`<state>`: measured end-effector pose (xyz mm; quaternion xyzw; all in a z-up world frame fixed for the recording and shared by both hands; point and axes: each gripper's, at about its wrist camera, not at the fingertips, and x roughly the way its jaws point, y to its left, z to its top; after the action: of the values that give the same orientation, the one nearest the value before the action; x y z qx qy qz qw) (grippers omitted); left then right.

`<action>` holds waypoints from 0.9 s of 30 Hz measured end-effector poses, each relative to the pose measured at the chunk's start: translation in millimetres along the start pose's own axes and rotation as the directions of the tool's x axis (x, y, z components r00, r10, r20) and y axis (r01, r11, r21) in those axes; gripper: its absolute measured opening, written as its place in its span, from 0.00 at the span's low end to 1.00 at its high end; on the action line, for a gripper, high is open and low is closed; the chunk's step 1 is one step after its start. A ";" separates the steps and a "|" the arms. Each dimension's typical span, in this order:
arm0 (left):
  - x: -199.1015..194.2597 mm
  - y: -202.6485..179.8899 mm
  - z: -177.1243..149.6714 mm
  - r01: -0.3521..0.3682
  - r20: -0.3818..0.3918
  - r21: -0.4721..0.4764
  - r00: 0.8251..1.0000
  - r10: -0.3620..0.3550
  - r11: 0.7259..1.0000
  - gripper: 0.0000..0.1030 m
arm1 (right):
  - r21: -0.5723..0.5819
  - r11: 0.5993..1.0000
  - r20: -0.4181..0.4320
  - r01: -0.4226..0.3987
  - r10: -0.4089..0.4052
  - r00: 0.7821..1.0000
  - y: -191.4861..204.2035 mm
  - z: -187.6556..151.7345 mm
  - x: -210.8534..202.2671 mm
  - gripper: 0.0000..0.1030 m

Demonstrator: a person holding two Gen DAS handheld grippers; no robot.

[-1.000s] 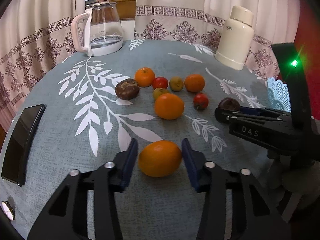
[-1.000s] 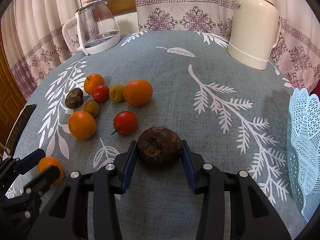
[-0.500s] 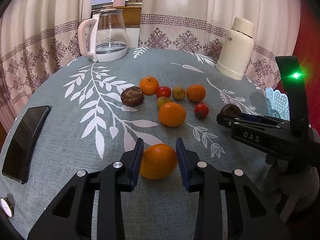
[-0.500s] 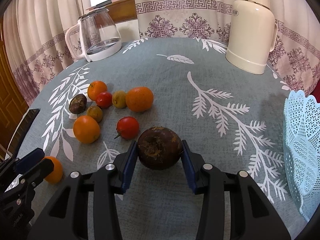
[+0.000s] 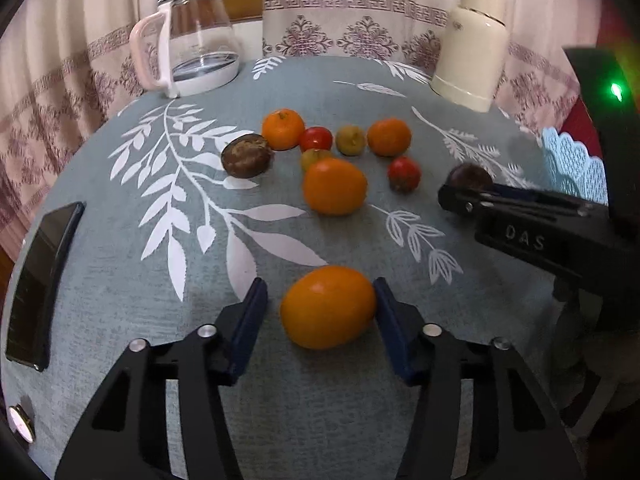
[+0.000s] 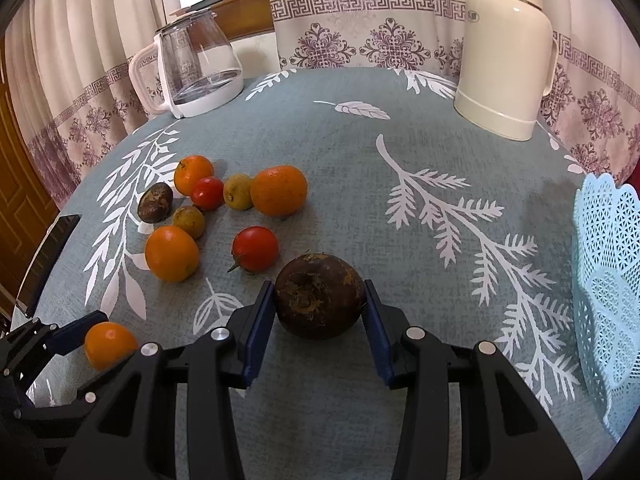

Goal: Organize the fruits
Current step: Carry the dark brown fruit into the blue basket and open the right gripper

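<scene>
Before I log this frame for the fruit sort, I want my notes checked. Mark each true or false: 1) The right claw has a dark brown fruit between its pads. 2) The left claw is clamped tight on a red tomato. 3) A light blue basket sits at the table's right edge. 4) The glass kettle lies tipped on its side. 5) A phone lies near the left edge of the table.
1) True: the right claw presses on the dark brown fruit.
2) False: the left claw is opening around an orange, with a gap on one side.
3) True: the light blue basket.
4) False: the glass kettle stands upright.
5) True: the phone.
</scene>
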<state>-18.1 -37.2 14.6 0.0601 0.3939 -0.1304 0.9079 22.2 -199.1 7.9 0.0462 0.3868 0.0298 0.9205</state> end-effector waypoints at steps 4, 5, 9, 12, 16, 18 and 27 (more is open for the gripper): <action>-3.7 -4.7 -2.7 -0.004 0.011 0.022 1.000 0.003 1.000 0.45 | 0.007 1.000 0.011 -0.008 0.008 1.000 -2.1 -0.1 -2.2 0.42; -4.4 -2.7 -2.8 0.002 0.015 0.012 1.000 -0.002 1.000 0.45 | 0.009 1.000 0.019 -0.010 0.010 1.000 -2.5 -0.2 -4.1 0.42; -12.4 8.1 -2.8 0.012 0.056 -0.042 0.998 -0.009 0.999 0.45 | 0.022 1.000 0.048 -0.015 0.014 0.999 -5.4 0.0 -11.4 0.42; -18.5 9.1 -3.4 -0.001 0.089 -0.055 0.996 0.006 0.999 0.45 | 0.043 0.999 0.070 -0.022 0.019 0.997 -9.8 1.9 -17.1 0.42; -23.2 10.9 -2.4 -0.017 0.117 -0.071 0.993 0.025 0.997 0.45 | 0.074 0.997 0.108 -0.033 0.025 0.994 -17.2 3.8 -25.9 0.42; -23.8 13.5 -1.9 -0.021 0.119 -0.082 0.992 0.031 0.996 0.45 | 0.088 0.996 0.143 -0.027 0.014 0.990 -21.2 4.0 -34.9 0.42; -27.3 13.6 -1.2 -0.050 0.134 -0.092 0.989 0.062 0.995 0.45 | 0.196 0.973 0.324 0.124 -0.184 0.928 -49.2 0.3 -86.9 0.42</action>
<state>-33.0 -18.7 33.9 0.0219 0.3342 -0.0911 0.9378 -37.3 -255.9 64.4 0.0993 0.2254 -0.0848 0.9655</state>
